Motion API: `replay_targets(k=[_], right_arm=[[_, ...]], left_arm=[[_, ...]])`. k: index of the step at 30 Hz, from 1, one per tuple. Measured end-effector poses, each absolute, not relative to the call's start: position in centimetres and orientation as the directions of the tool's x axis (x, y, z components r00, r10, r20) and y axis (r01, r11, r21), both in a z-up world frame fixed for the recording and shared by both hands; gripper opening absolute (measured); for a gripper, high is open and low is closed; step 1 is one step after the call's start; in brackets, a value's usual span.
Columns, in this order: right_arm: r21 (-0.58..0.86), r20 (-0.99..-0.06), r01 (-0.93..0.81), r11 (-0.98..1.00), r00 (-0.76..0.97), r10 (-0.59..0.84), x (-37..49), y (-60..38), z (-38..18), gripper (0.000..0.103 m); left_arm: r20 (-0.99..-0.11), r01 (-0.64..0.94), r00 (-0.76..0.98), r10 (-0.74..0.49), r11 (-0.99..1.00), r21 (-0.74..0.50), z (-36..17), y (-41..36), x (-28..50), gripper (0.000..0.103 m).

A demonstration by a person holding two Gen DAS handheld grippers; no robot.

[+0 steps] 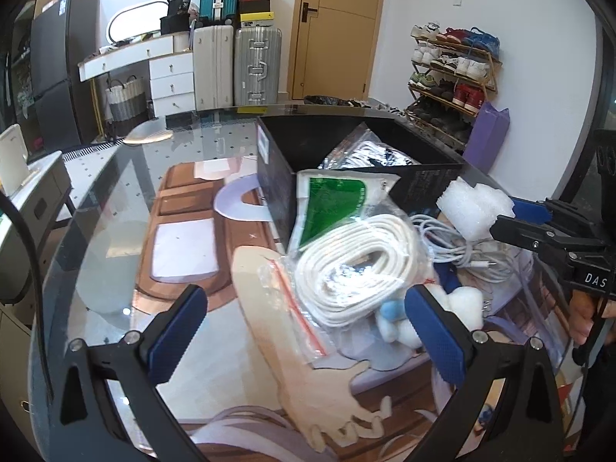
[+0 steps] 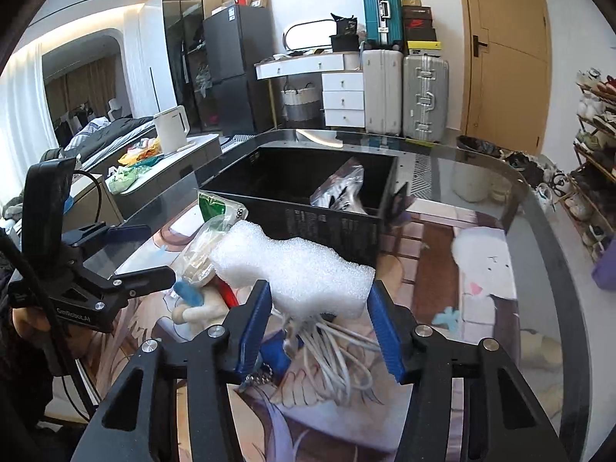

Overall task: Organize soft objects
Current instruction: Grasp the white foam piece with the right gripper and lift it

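Observation:
A black box stands on the glass table with a silvery plastic bag inside. My left gripper is open around a clear bag of white rope, whose green label leans on the box. My right gripper has its fingers on both sides of a white foam piece and holds it above a tangle of white cables. A small white and blue plush lies beside the rope bag.
The glass table covers a printed mat. Suitcases, a white dresser and a door stand behind. A shoe rack is at the right. A kettle sits on a side counter.

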State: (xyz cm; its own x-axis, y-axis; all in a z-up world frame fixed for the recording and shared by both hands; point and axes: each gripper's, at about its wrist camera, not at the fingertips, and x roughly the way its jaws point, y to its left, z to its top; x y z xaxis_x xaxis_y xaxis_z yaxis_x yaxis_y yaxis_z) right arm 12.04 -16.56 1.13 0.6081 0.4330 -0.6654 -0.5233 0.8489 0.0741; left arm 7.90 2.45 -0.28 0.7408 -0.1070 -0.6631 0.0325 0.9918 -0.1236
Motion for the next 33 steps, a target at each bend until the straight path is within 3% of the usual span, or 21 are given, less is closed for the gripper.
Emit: replay_targets(k=[15, 24, 33], right_arm=[[0.104, -0.628, -0.512, 0.853, 0.631, 0.455, 11.0, -17.6, 2.9, 0.052], [0.113, -0.626, -0.505, 0.856, 0.632, 0.456, 11.1, -17.8, 2.9, 0.052], [0.117, -0.628, -0.501, 0.857, 0.632, 0.455, 11.3, -18.1, 2.9, 0.052]], left_arm=[[-0.641, 0.06, 0.718, -0.271, 0.942, -0.331, 0.6, 2.3, 10.1, 0.103], [-0.692, 0.037, 0.693, -0.2, 0.969, -0.243, 0.5, 1.1, 12.0, 0.103], [-0.763, 0.014, 0.614, -0.201, 0.969, -0.245, -1.9, 1.2, 13.3, 0.102]])
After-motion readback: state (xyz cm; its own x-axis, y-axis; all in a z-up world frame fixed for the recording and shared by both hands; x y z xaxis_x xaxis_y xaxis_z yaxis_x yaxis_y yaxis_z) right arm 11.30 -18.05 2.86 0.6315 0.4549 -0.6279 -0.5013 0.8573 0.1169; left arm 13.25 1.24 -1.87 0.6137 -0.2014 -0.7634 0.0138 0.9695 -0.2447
